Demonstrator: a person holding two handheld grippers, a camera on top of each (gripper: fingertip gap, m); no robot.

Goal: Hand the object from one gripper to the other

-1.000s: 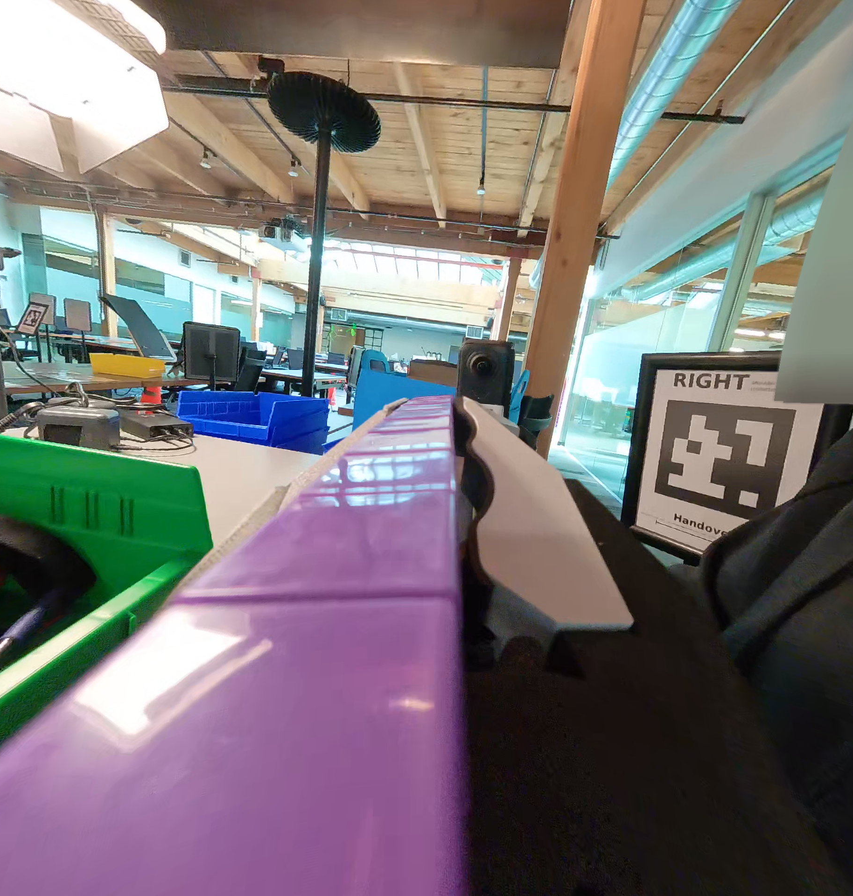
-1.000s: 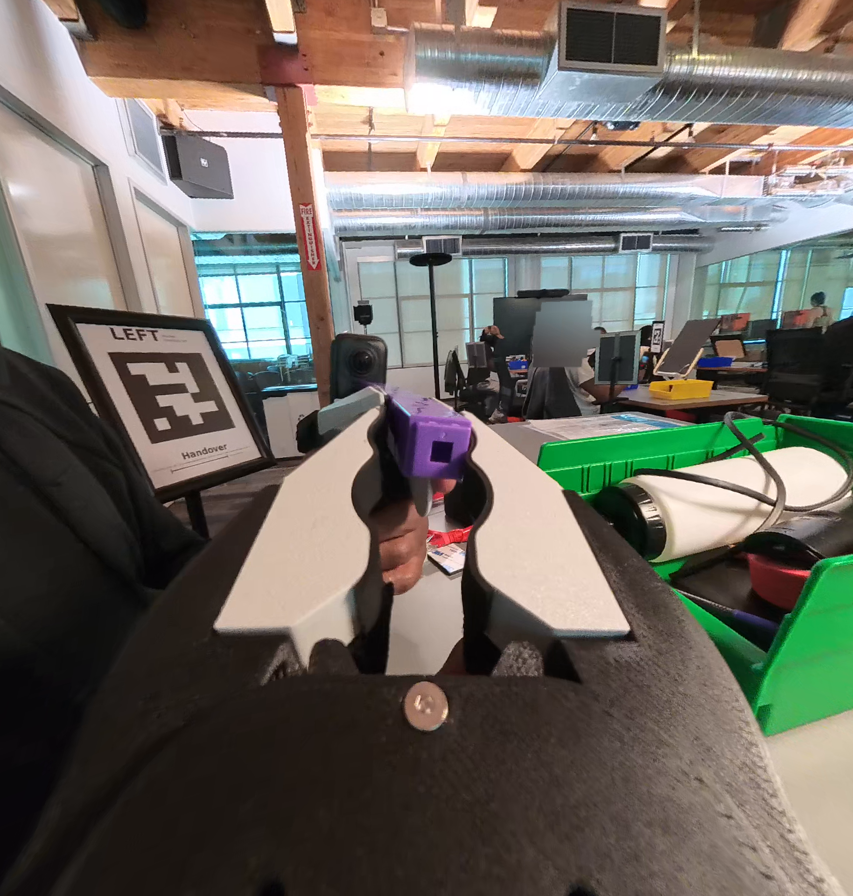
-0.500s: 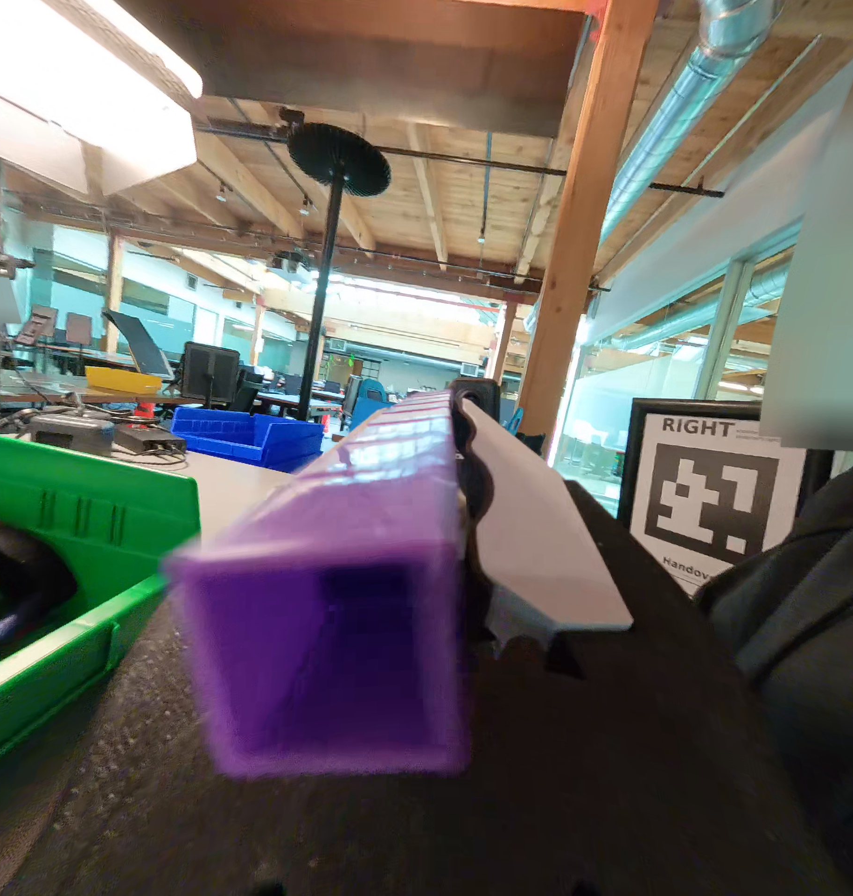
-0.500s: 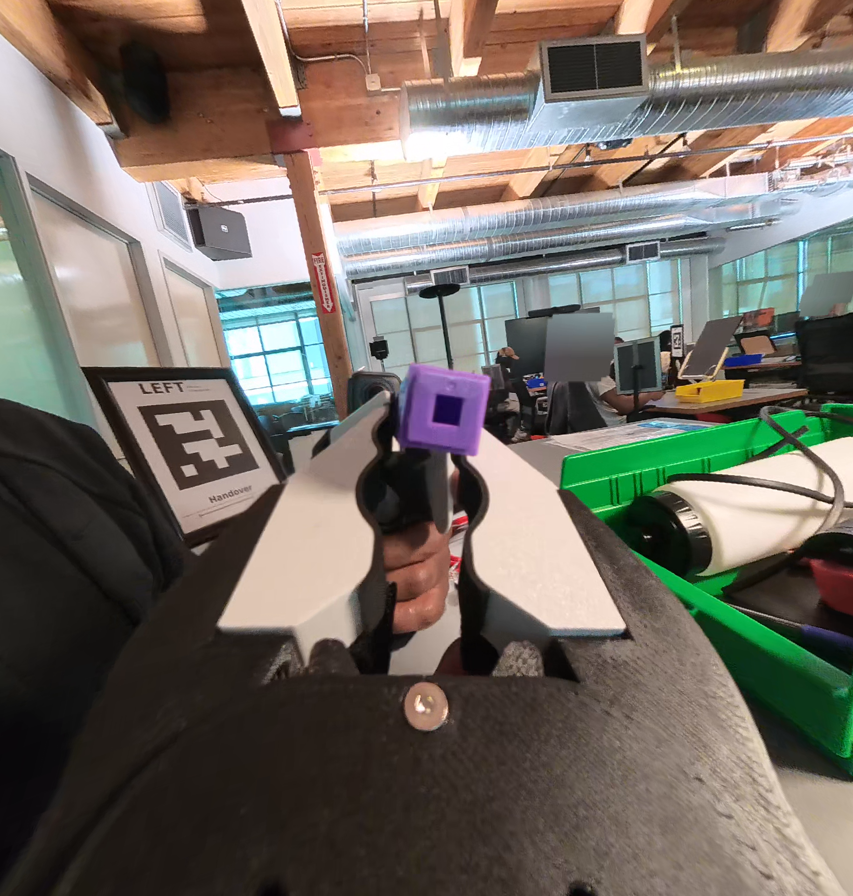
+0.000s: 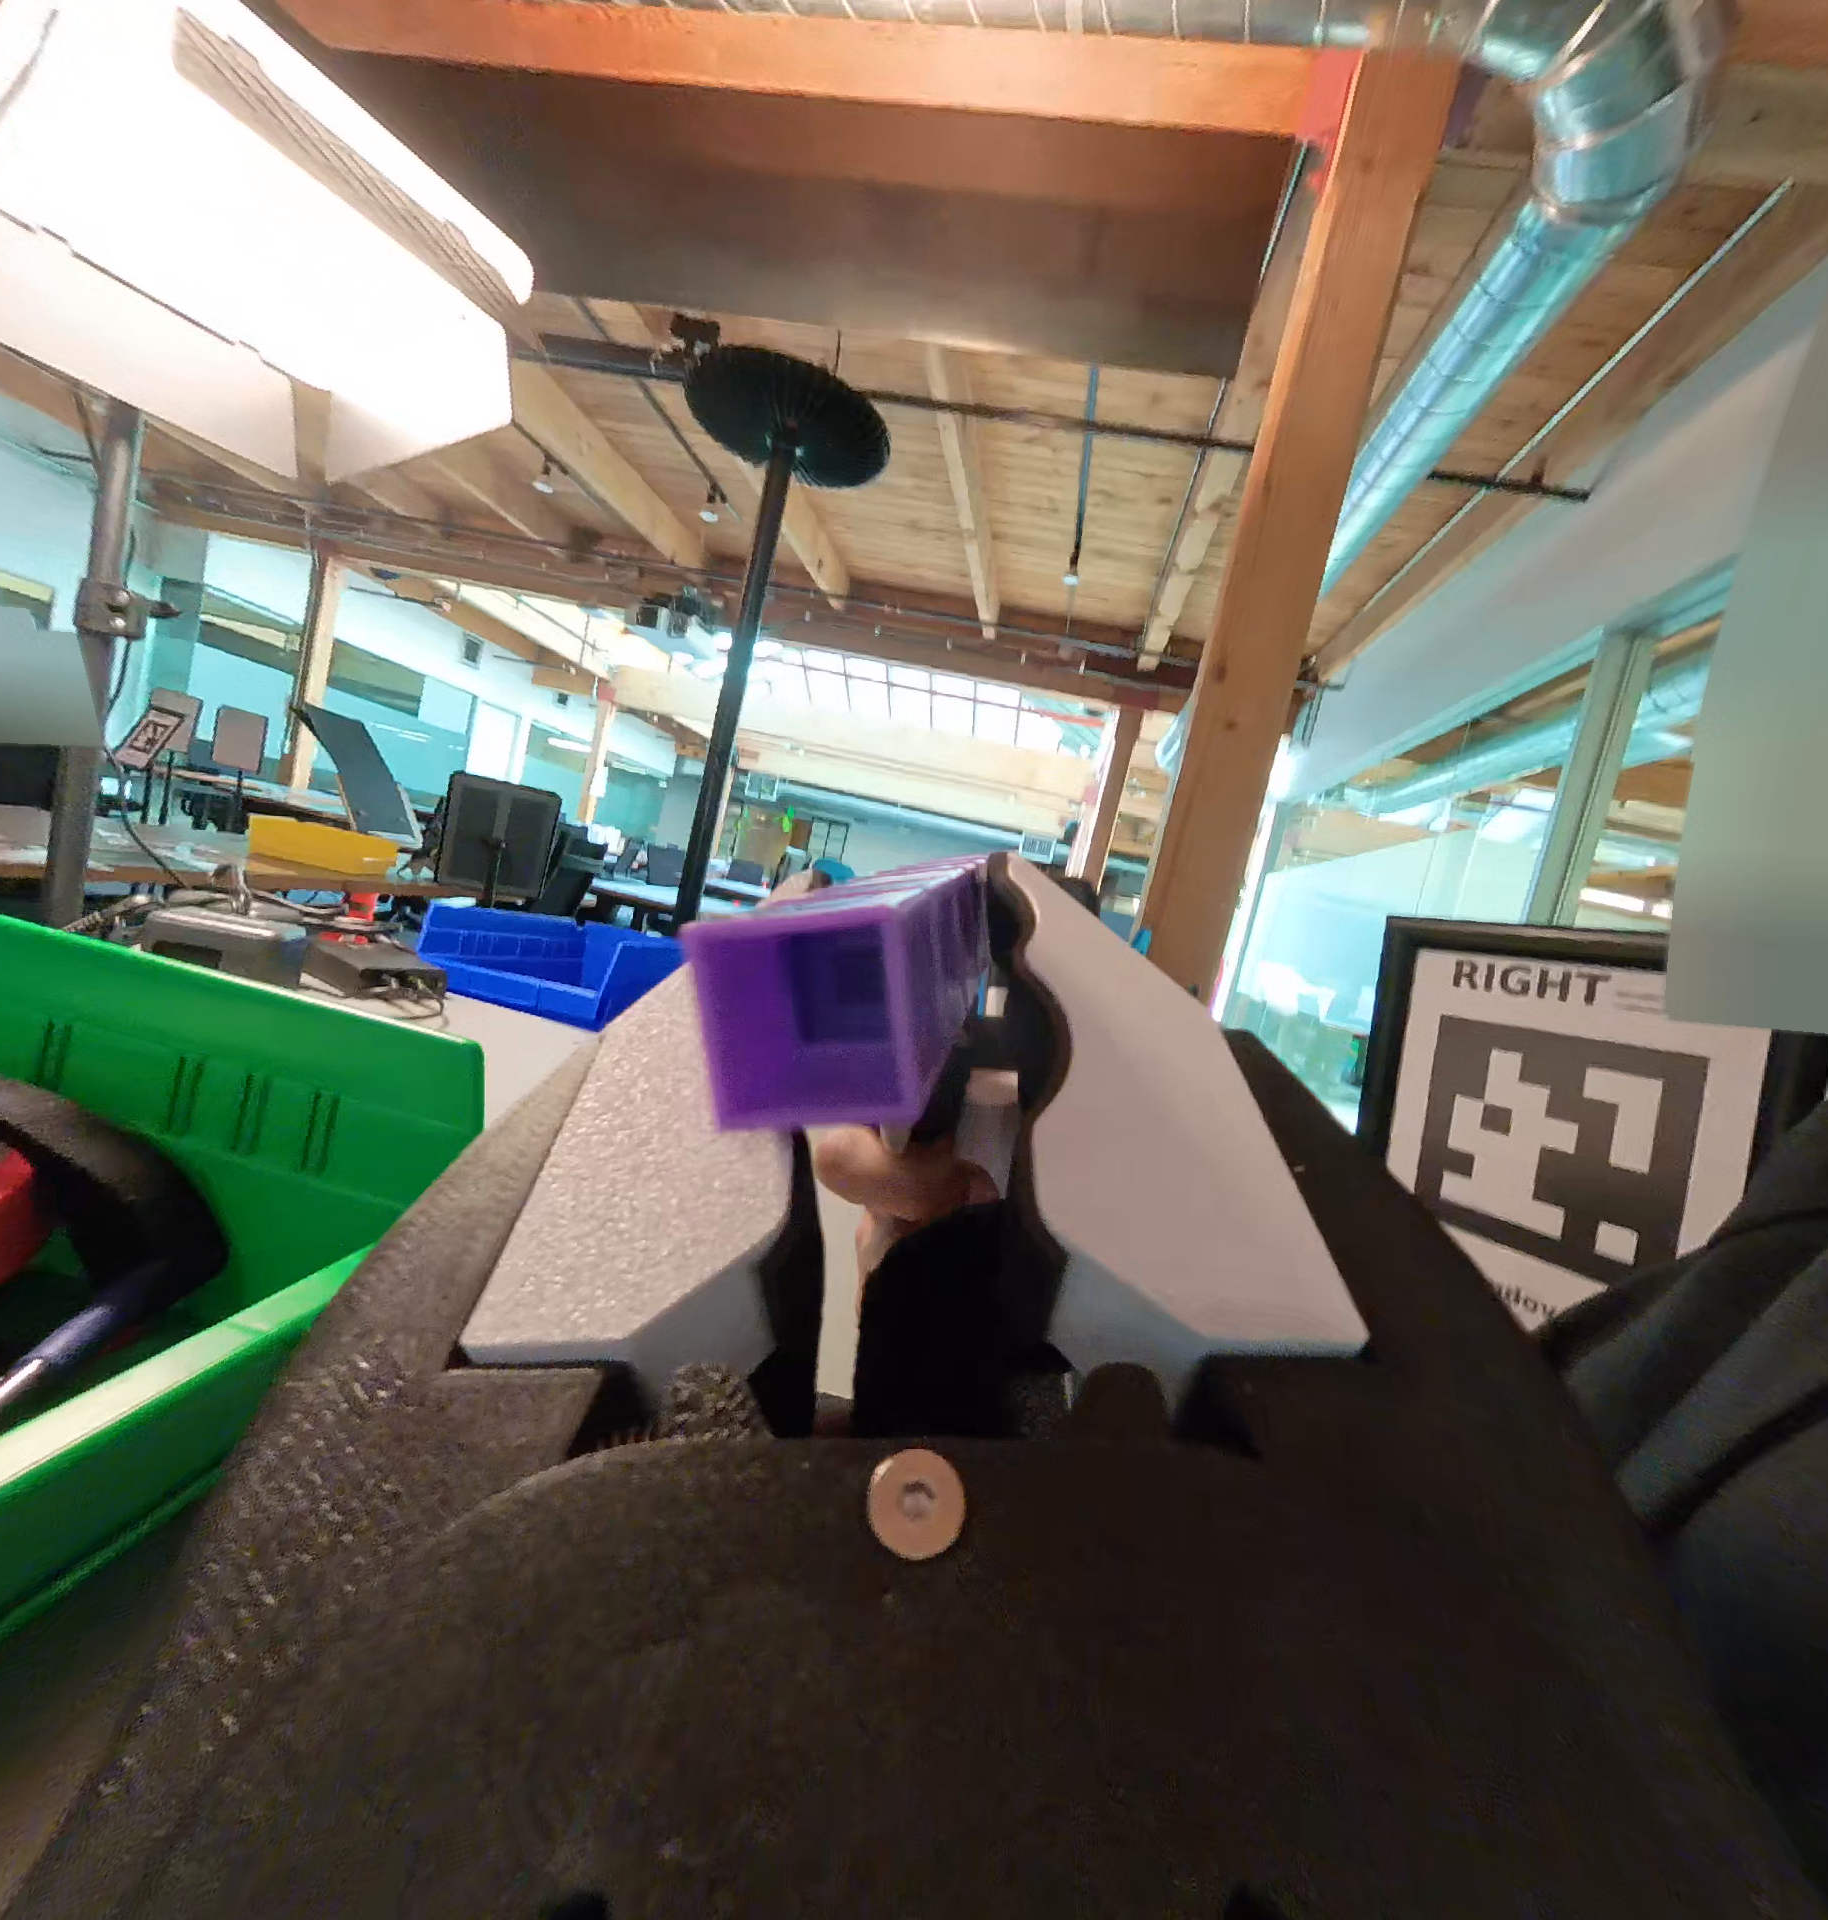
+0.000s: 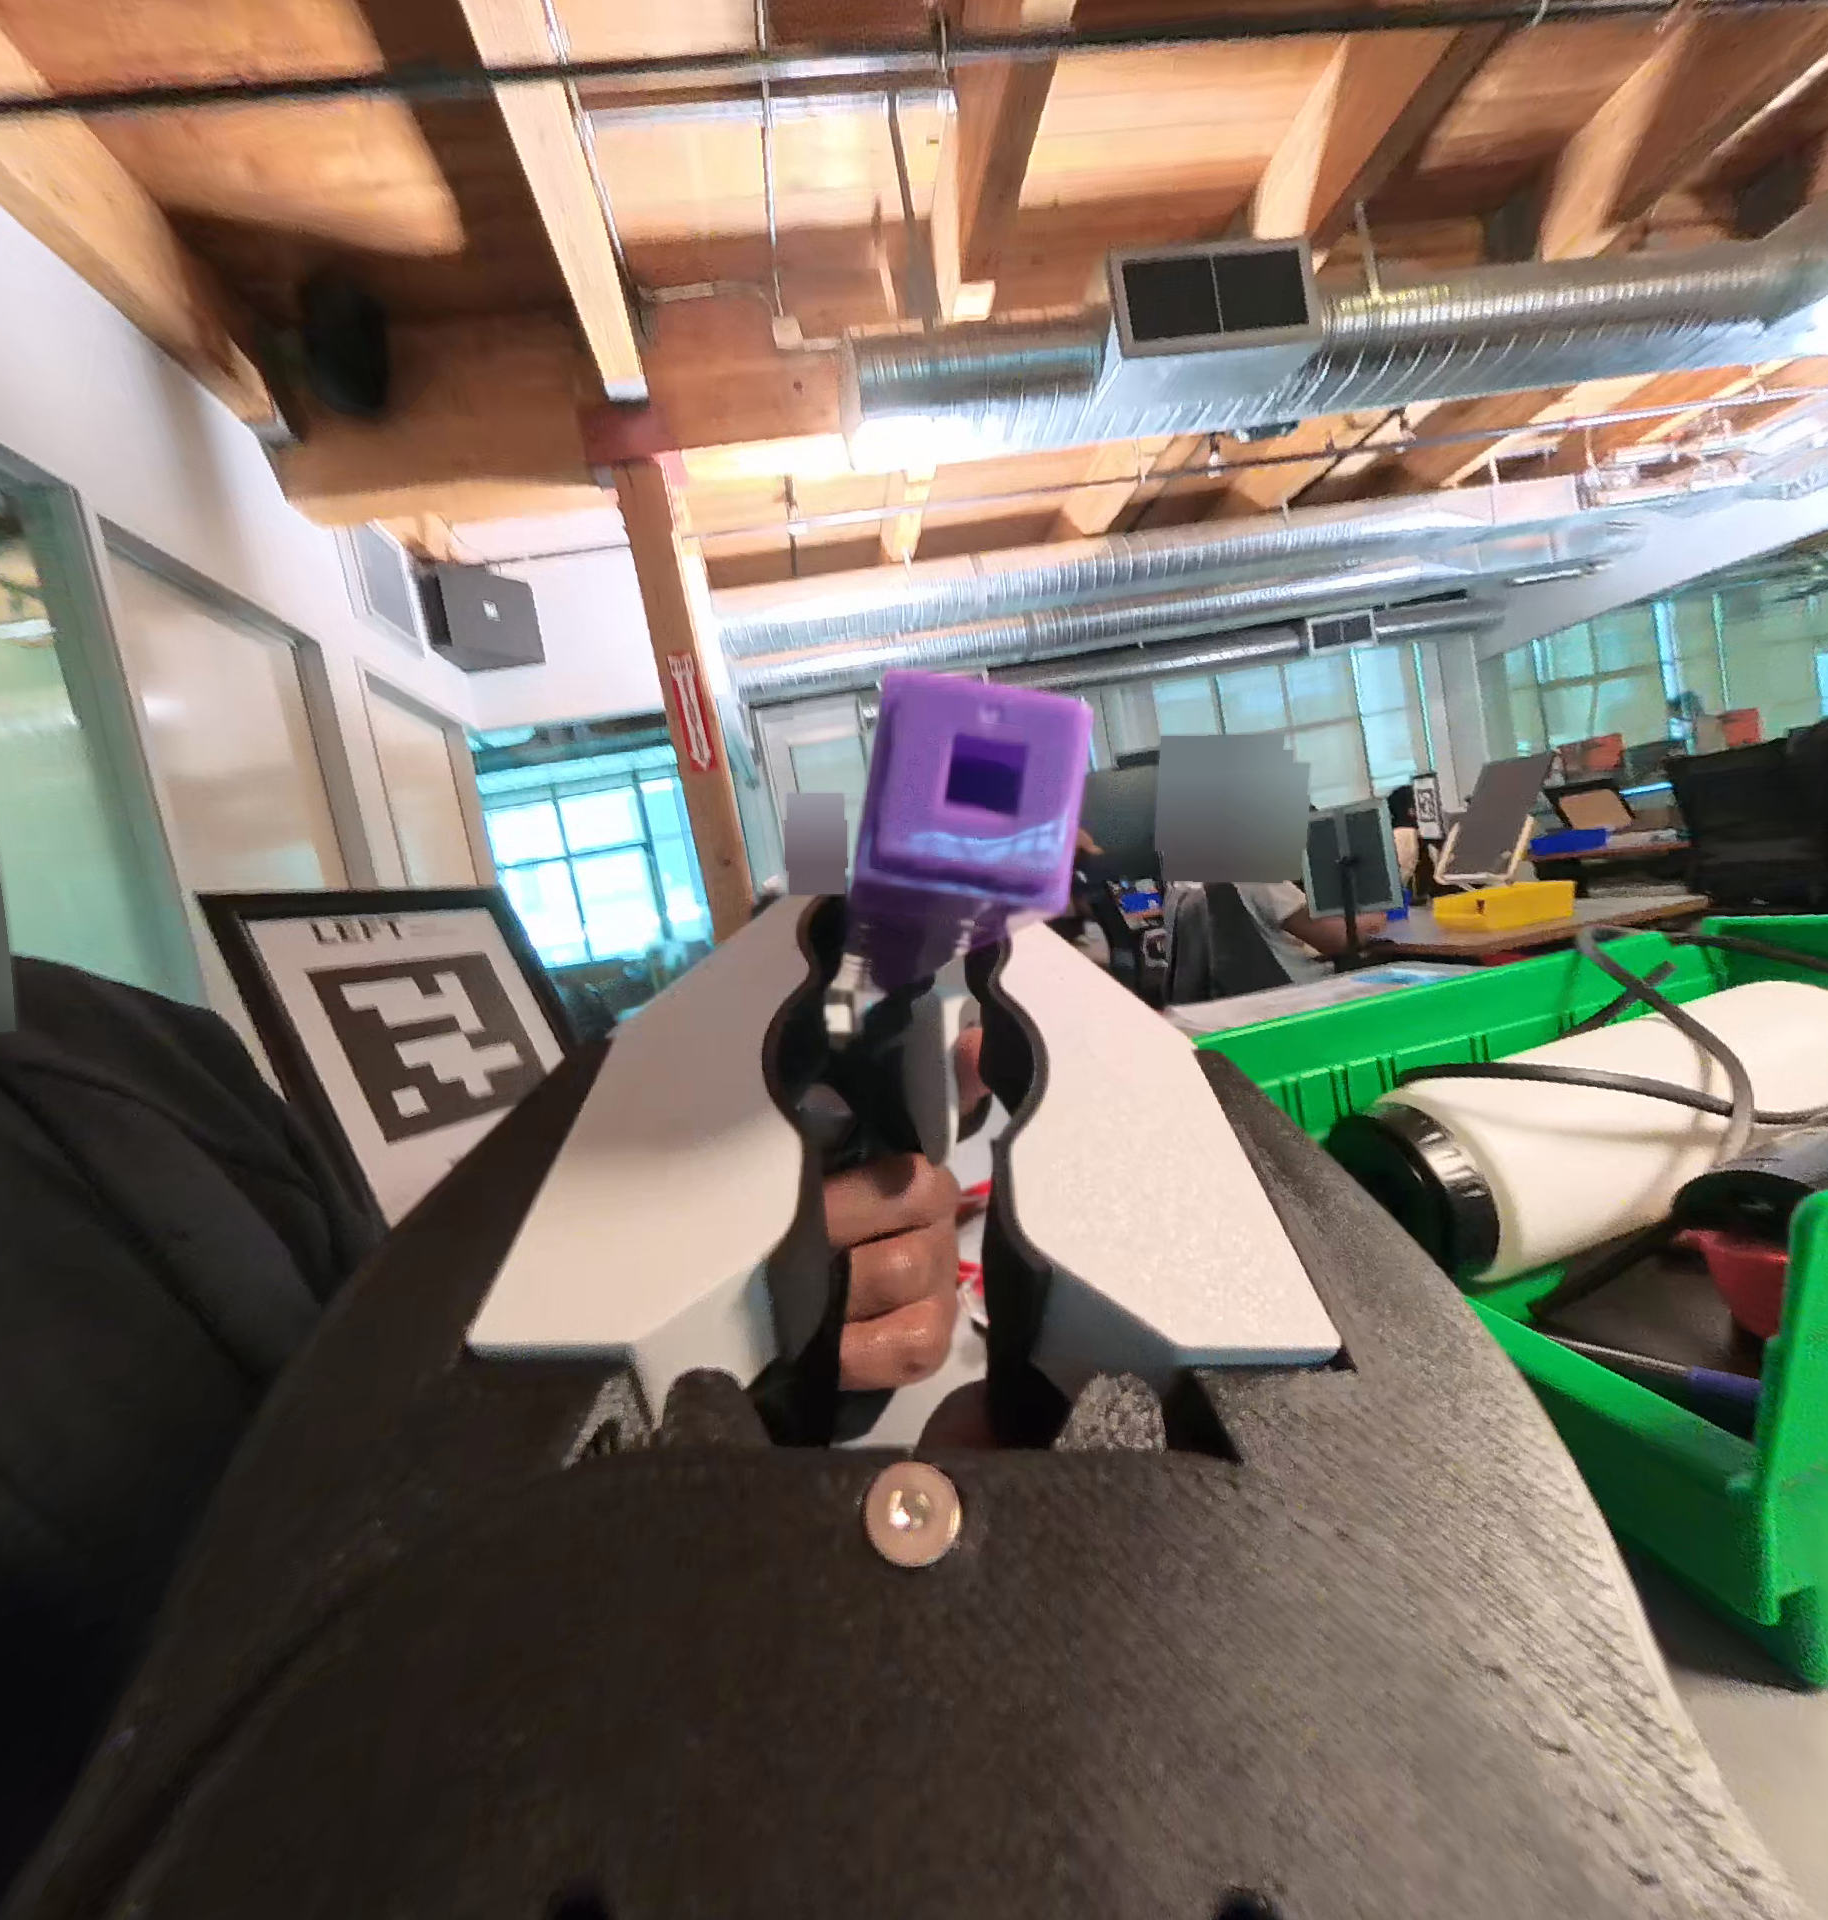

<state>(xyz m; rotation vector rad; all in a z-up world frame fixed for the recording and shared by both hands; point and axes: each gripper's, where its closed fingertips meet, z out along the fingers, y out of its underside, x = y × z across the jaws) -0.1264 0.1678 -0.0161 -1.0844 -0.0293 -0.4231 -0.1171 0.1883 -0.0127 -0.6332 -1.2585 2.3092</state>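
Observation:
A long purple square bar [image 5: 806, 1029] made of joined blocks runs lengthwise between my two grippers, which face each other. In the left wrist view its hollow near end hangs over my left gripper's [image 5: 915, 883] fingers, and the rest runs out past the tips. The jaws stand about a bar's width apart and do not seem to clamp it. In the right wrist view my right gripper [image 6: 915, 925] is shut on the bar [image 6: 972, 800]. The bar's end tilts up above the tips. A hand [image 6: 889, 1278] on the left gripper's handle shows through the gap.
A green bin [image 5: 214, 1081] stands beside the grippers and holds a white roll [image 6: 1616, 1122], cables and red parts. A framed black-and-white marker sign [image 5: 1575, 1122] stands on the other side, also in the right wrist view [image 6: 422, 1029]. A blue bin [image 5: 536, 956] lies farther back. A dark sleeve [image 6: 110, 1247] is close by. Less than 4 cm separates the two grippers' tips.
In the left wrist view the bar has slid away from the camera, and its near end now shows over the fingers. In the right wrist view its end has risen above the tips and tilted up.

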